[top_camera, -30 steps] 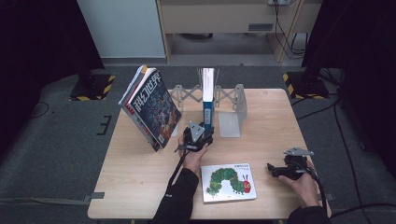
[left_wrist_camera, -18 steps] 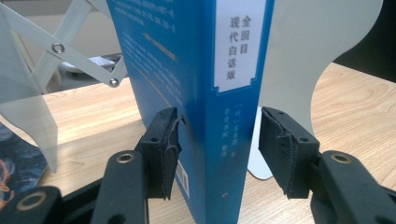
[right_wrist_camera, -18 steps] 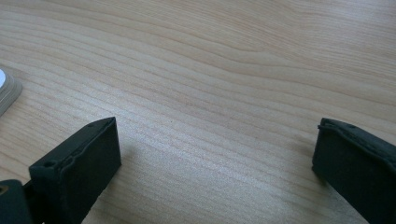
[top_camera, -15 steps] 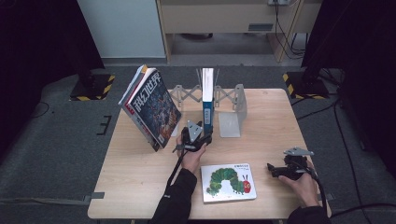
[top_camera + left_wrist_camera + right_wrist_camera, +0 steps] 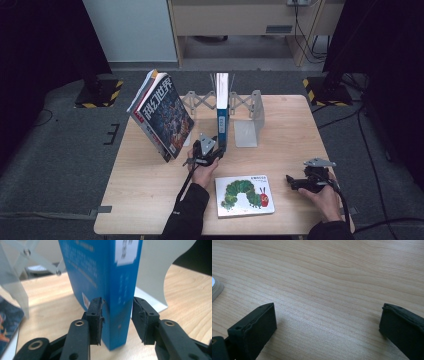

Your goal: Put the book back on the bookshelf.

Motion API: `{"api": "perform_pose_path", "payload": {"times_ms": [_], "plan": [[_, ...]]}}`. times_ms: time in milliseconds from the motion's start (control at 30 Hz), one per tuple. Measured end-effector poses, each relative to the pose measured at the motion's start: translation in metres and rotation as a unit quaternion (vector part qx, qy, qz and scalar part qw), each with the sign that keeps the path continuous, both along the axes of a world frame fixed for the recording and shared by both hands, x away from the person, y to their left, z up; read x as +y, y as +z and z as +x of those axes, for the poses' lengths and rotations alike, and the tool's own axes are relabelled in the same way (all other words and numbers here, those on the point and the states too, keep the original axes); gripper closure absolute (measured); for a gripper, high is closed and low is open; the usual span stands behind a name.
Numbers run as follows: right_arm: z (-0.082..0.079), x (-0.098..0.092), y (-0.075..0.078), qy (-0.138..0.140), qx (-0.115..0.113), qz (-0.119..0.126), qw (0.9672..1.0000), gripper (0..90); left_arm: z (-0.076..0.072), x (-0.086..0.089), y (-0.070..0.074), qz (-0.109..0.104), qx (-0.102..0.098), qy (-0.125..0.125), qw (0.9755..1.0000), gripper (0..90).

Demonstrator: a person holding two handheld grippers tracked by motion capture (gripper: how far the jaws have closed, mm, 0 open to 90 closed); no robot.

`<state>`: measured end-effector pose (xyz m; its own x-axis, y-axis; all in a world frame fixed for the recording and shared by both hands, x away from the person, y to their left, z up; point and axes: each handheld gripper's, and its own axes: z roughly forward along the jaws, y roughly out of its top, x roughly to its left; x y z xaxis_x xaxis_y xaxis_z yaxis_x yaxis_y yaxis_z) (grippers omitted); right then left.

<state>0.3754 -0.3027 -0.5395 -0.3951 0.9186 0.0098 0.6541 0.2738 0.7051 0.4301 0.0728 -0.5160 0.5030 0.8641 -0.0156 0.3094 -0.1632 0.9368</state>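
- Nearest, at the table's (image 5: 150, 200) right front, the right gripper (image 5: 292, 182) lies low in the person's hand; in its own view the 2 jaws stand wide apart over bare wood, nothing between them.
- Just left of it a picture book (image 5: 245, 195) with a green caterpillar on the cover lies flat, near the front edge.
- Further in, at mid-table, the left gripper (image 5: 117, 315) reaches to the near bottom edge of the blue book (image 5: 105, 277). Its jaws have just been closing with the spine between them: the left pad touches the cover, while a thin gap shows at the right pad.
- The blue book stands upright in the metal bookend rack (image 5: 247, 120), toward the far edge.
- To the left, a large magazine (image 5: 162, 117) leans tilted against the rack's left end.
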Motion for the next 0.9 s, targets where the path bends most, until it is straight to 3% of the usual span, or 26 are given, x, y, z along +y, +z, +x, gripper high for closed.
{"api": "perform_pose_path", "payload": {"times_ms": [200,500,900], "plan": [[0.0,0.0,0.0,0.0,-0.001,-0.001,1.0,1.4,0.0,-0.004,-0.005,0.007,0.012,0.001,0.9999,62.1],[0.0,0.0,0.0,0.0,-0.001,-0.001,1.0,1.4,0.001,-0.009,-0.007,-0.007,0.019,0.0,0.9998,63.3],[0.0,0.0,0.0,0.0,0.0,0.0,1.0,1.4,0.0,-0.009,-0.004,-0.005,0.012,-0.002,0.9999,53.5]]}}
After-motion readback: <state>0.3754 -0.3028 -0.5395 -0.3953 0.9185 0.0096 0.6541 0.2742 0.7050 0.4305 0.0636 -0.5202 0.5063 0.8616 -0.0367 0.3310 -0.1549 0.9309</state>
